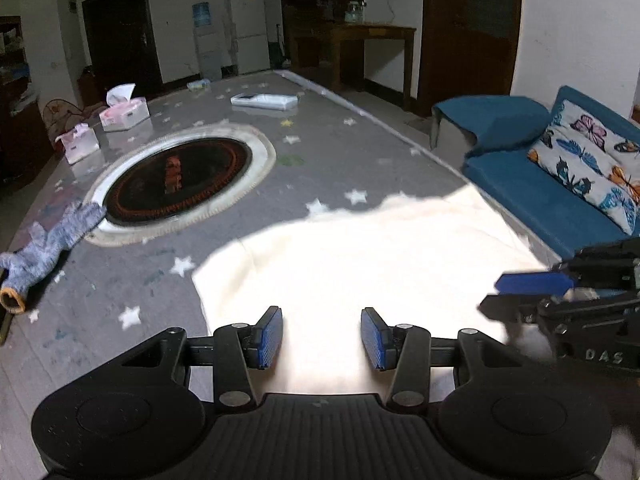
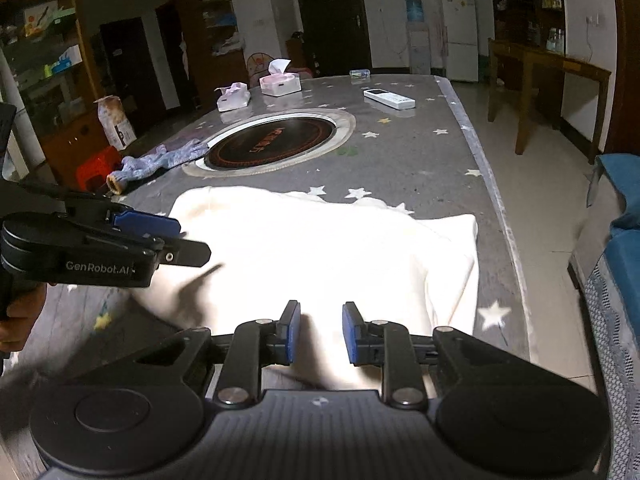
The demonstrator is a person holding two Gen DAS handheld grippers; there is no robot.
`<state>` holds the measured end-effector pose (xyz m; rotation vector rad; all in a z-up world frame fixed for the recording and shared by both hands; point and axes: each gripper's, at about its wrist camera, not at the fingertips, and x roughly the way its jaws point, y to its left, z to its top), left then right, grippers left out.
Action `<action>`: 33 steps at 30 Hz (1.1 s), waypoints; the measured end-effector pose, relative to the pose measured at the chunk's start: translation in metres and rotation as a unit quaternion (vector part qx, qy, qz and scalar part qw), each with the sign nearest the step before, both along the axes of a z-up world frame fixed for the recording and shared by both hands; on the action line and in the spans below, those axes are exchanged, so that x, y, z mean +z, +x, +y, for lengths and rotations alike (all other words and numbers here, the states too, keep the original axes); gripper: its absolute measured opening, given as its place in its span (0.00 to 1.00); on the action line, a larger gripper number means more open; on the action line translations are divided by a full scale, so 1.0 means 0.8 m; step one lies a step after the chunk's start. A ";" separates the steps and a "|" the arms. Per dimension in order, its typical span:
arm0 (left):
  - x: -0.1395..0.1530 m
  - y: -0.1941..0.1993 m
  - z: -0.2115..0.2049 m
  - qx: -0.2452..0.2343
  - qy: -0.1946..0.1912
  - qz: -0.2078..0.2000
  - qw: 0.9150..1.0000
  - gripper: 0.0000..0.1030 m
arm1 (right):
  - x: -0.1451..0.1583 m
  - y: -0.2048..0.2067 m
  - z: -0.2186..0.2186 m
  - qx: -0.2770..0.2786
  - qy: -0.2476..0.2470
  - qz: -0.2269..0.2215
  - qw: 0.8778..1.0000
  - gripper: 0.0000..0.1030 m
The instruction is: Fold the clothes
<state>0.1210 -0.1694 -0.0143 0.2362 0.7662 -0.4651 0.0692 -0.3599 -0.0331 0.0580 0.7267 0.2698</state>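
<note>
Garment: white soft-cloth garment (image 2: pixel 320 256) lay spread and part-doubled on the tabletop, directly ahead of and beneath both pairs of tongs; overexposed, so seams and kind of garment could not be told.
Fold state: thick doubled edge ran along the side right of the right tongs; looked folded at least once, judged only from that layered edge.
Left tongs: black left tongs with blue pads (image 1: pixel 322 338) stood released, wide gap between pads, nothing between them; hovered over the near hem, likely placed so for a grip on the edge.
Right tongs: black right tongs with blue pads (image 2: pixel 321 332) likewise released, narrower gap, empty; held low over the cloth's near part, just right of the left tongs.
Stage: fitted either a pause between folds or a finished fold just let go; could not be settled.
Tabletop: grey star-patterned tabletop cover (image 2: pixel 420 152) gave flat room beyond the tongs.
Other cloth: bluish-purple knitted garment (image 1: pixel 52 240) lay far left of the left tongs, well apart from the white one, beside the round black inset plate (image 1: pixel 180 178).
</note>
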 end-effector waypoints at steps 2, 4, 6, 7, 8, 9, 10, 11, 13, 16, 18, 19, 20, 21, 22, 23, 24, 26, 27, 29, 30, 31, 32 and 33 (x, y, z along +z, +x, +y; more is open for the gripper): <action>-0.008 -0.006 0.001 0.001 0.002 0.005 1.000 0.46 | 0.000 -0.008 0.001 0.000 -0.006 -0.006 1.000 0.25; -0.010 -0.009 0.001 0.003 0.002 0.000 1.000 0.46 | 0.002 -0.015 0.004 0.001 -0.017 -0.016 1.000 0.25; -0.011 -0.011 0.001 0.005 0.000 -0.001 1.000 0.46 | 0.006 -0.022 0.008 0.007 -0.031 -0.032 0.999 0.25; -0.011 -0.011 0.001 0.007 -0.001 0.000 1.000 0.46 | 0.009 -0.024 0.011 0.011 -0.033 -0.037 0.999 0.25; -0.010 -0.010 0.001 0.008 -0.002 0.000 1.000 0.46 | 0.011 -0.025 0.014 0.015 -0.031 -0.039 0.999 0.25; -0.011 -0.010 0.002 0.008 -0.001 0.001 1.000 0.46 | 0.013 -0.025 0.016 0.019 -0.028 -0.041 0.999 0.25; -0.012 -0.010 0.002 0.007 -0.001 0.001 1.000 0.47 | 0.012 -0.024 0.019 0.020 -0.026 -0.040 0.999 0.25; -0.012 -0.010 0.003 0.007 -0.001 0.001 1.000 0.47 | 0.010 -0.023 0.022 0.021 -0.027 -0.038 0.999 0.25; -0.012 -0.010 0.004 0.009 -0.003 0.002 1.000 0.48 | 0.002 -0.020 0.025 0.024 -0.031 -0.030 0.999 0.25; -0.012 -0.010 0.005 0.011 -0.007 0.004 1.000 0.48 | -0.007 -0.023 0.027 0.024 -0.041 -0.031 0.998 0.25; -0.012 -0.010 0.006 0.013 -0.009 0.005 1.000 0.49 | -0.002 -0.027 0.023 0.018 -0.039 -0.033 0.999 0.25; -0.012 -0.010 0.007 0.014 -0.010 0.005 1.000 0.49 | 0.001 -0.029 0.021 0.015 -0.038 -0.034 0.999 0.25; -0.010 -0.011 0.008 0.015 -0.013 0.005 1.000 0.50 | 0.003 -0.030 0.018 0.012 -0.037 -0.035 0.999 0.26; -0.009 -0.012 0.009 0.016 -0.015 0.005 1.000 0.51 | 0.006 -0.032 0.016 0.009 -0.036 -0.036 0.999 0.26; -0.008 -0.013 0.010 0.017 -0.018 0.004 1.000 0.52 | 0.008 -0.034 0.014 0.006 -0.035 -0.037 0.999 0.26; -0.006 -0.014 0.011 0.019 -0.020 0.004 1.000 0.52 | 0.010 -0.035 0.011 0.002 -0.034 -0.038 0.999 0.26; -0.006 -0.015 0.011 0.020 -0.022 0.005 1.000 0.52 | 0.010 -0.036 0.007 -0.005 -0.034 -0.038 0.999 0.26; -0.006 -0.016 0.013 0.022 -0.026 0.006 0.999 0.54 | 0.005 -0.035 0.000 -0.018 -0.036 -0.031 0.999 0.26; -0.008 -0.016 0.013 0.023 -0.025 0.008 0.999 0.55 | 0.002 -0.034 -0.003 -0.024 -0.036 -0.026 0.999 0.26; -0.011 -0.018 0.012 0.022 -0.019 0.008 1.000 0.55 | -0.007 -0.031 -0.008 -0.031 -0.032 -0.013 0.999 0.29; -0.011 -0.019 0.012 0.023 -0.017 0.007 1.000 0.55 | -0.007 -0.032 -0.009 -0.032 -0.029 -0.012 0.999 0.29; -0.009 -0.021 0.012 0.024 -0.018 0.006 1.000 0.55 | -0.006 -0.033 -0.009 -0.033 -0.028 -0.014 0.999 0.29; -0.006 -0.023 0.013 0.025 -0.022 0.006 0.999 0.56 | -0.003 -0.035 -0.008 -0.032 -0.029 -0.017 0.999 0.29; -0.003 -0.025 0.014 0.024 -0.027 0.005 0.999 0.57 | -0.002 -0.036 -0.008 -0.033 -0.029 -0.020 0.999 0.29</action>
